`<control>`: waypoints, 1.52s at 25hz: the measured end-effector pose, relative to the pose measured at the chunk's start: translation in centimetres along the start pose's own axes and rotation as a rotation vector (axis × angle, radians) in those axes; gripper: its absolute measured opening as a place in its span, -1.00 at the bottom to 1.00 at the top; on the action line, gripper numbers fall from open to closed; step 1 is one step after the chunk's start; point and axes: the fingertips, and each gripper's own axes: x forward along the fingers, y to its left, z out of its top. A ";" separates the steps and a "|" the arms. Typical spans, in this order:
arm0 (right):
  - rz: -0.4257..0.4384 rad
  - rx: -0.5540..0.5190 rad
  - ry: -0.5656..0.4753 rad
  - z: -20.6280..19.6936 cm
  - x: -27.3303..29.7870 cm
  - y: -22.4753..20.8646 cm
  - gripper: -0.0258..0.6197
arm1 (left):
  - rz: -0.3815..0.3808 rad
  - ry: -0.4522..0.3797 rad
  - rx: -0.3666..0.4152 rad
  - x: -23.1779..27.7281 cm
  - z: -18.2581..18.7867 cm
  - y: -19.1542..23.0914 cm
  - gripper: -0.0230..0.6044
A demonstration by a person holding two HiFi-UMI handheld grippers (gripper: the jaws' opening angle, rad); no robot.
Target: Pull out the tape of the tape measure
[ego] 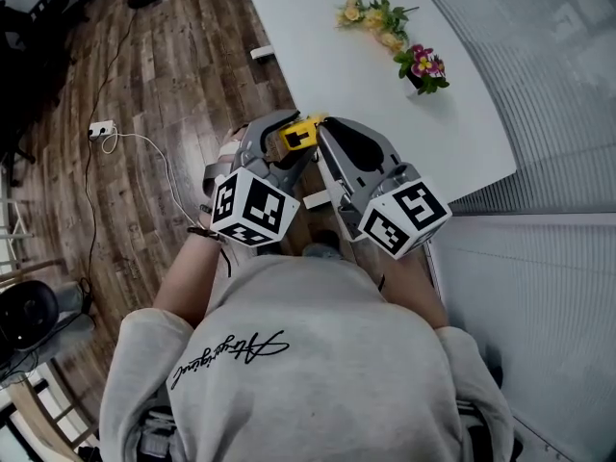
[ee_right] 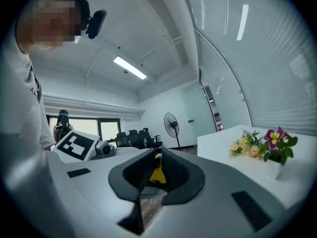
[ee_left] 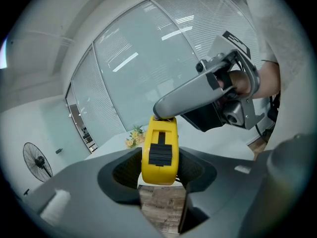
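Note:
A yellow tape measure (ego: 299,135) with a black slide lock is held in the air in front of the person's chest, by the near corner of the white table (ego: 385,94). My left gripper (ego: 292,145) is shut on its body; in the left gripper view the case (ee_left: 159,150) stands upright between the pads. My right gripper (ego: 322,126) comes in from the right, and its tips (ee_left: 163,114) meet the top front of the case, where the tape's end sits. In the right gripper view the jaws are almost together, with a sliver of yellow (ee_right: 157,174) between them.
Yellow flowers (ego: 375,15) and a small pot of pink flowers (ego: 423,65) sit on the table's far part. A power strip with a white cable (ego: 101,130) lies on the wooden floor at the left. A glass wall with blinds runs along the right.

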 end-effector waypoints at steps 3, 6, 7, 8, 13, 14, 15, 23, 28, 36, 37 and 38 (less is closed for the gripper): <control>0.000 -0.002 -0.003 0.2 -0.6 -0.8 -0.79 | 0.007 0.001 0.002 0.7 0.6 -0.3 -0.31; 0.002 0.029 -0.008 0.1 -1.2 -1.5 -0.80 | 0.006 0.006 0.014 1.5 0.9 -0.8 -0.32; 0.001 0.040 -0.010 0.1 -1.4 -1.6 -0.80 | 0.007 0.007 0.019 1.6 0.9 -1.0 -0.32; 0.001 0.059 -0.014 0.1 -1.7 -1.8 -0.81 | 0.008 0.007 0.022 1.8 1.0 -1.2 -0.32; -0.017 0.137 -0.019 -0.4 -2.4 -2.7 -0.83 | -0.014 0.028 0.010 2.8 1.0 -2.1 -0.32; -0.021 0.143 -0.016 -0.6 -2.5 -2.9 -0.83 | -0.019 0.035 0.011 3.1 0.9 -2.3 -0.32; -0.025 0.151 -0.015 -0.8 -2.5 -3.1 -0.83 | -0.023 0.042 0.014 3.3 0.7 -2.4 -0.32; -0.066 0.143 0.014 -2.0 -3.3 -3.9 -0.85 | -0.060 0.099 0.023 4.9 0.1 -3.7 -0.33; -0.050 0.163 0.014 -2.5 -3.7 -3.8 -0.85 | -0.081 0.136 0.023 5.8 -0.8 -4.4 -0.33; -0.013 0.255 -0.011 -2.1 -4.0 -4.5 -0.85 | -0.105 0.173 0.019 7.2 -1.6 -4.7 -0.33; -0.008 0.258 -0.015 -1.9 -4.1 -4.5 -0.85 | -0.106 0.173 0.017 7.4 -1.6 -4.6 -0.33; -0.003 0.260 -0.019 -1.7 -4.1 -4.6 -0.85 | -0.107 0.173 0.014 7.5 -1.6 -4.6 -0.33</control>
